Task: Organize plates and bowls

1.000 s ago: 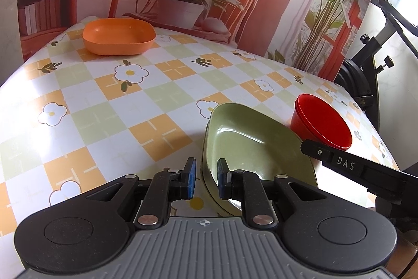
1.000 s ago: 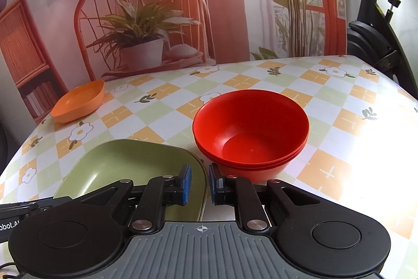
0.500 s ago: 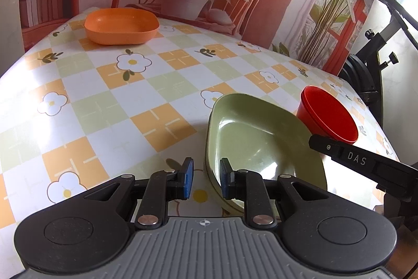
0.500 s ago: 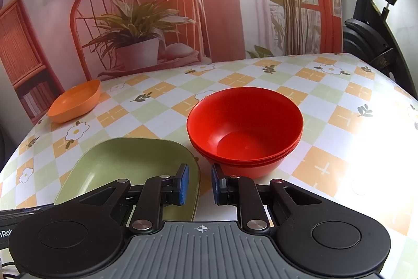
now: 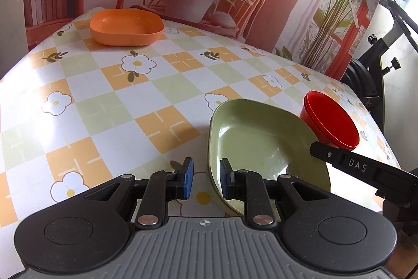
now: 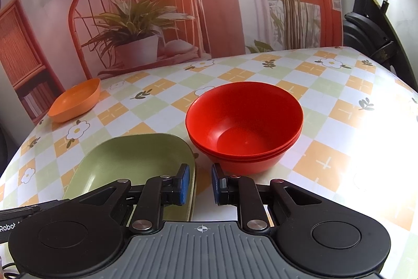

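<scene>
Left wrist view: left gripper (image 5: 205, 178) gapes, straddling the empty green plate's (image 5: 258, 140) near rim; orange plate (image 5: 126, 26) far across the checked tablecloth (image 5: 146, 98).

Right wrist view: right gripper (image 6: 199, 183) parted, empty, before stacked red bowls (image 6: 244, 124); printed backdrop (image 6: 146, 7) behind.

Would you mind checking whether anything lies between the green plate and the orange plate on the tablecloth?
Nothing visible does: only bare tablecloth lies between the green plate and the orange plate. The red bowls sit off to the green plate's other side.
</scene>
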{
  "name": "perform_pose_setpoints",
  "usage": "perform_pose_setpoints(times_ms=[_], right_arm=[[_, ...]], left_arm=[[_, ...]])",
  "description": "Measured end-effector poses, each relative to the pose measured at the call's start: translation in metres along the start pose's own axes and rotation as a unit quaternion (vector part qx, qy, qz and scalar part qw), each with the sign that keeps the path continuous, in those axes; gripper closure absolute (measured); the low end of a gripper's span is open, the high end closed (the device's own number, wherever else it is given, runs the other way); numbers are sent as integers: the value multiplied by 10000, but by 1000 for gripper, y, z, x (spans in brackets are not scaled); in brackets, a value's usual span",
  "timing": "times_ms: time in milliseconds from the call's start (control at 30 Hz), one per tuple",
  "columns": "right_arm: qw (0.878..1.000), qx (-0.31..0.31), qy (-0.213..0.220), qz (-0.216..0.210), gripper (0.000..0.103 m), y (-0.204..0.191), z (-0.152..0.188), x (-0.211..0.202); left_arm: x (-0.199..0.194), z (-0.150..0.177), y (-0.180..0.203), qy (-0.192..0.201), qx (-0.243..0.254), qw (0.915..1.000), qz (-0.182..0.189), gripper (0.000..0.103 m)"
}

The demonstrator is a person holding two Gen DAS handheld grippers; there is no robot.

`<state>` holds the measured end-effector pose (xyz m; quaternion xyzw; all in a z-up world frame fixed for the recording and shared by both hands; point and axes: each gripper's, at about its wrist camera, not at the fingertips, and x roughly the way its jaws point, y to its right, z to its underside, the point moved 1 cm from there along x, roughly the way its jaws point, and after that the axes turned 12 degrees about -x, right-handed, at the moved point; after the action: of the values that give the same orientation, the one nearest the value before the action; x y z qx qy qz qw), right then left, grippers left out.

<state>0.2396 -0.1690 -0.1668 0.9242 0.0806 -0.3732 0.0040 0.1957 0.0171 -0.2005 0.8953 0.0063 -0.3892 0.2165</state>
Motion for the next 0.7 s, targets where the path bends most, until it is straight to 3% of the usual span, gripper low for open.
perform_pose_setpoints(times_ms=[700], right_arm=[[9999,116,-98,-77,86,4,4,4]], left_arm=[[-2,0,0,63,-19,10000,7,81]])
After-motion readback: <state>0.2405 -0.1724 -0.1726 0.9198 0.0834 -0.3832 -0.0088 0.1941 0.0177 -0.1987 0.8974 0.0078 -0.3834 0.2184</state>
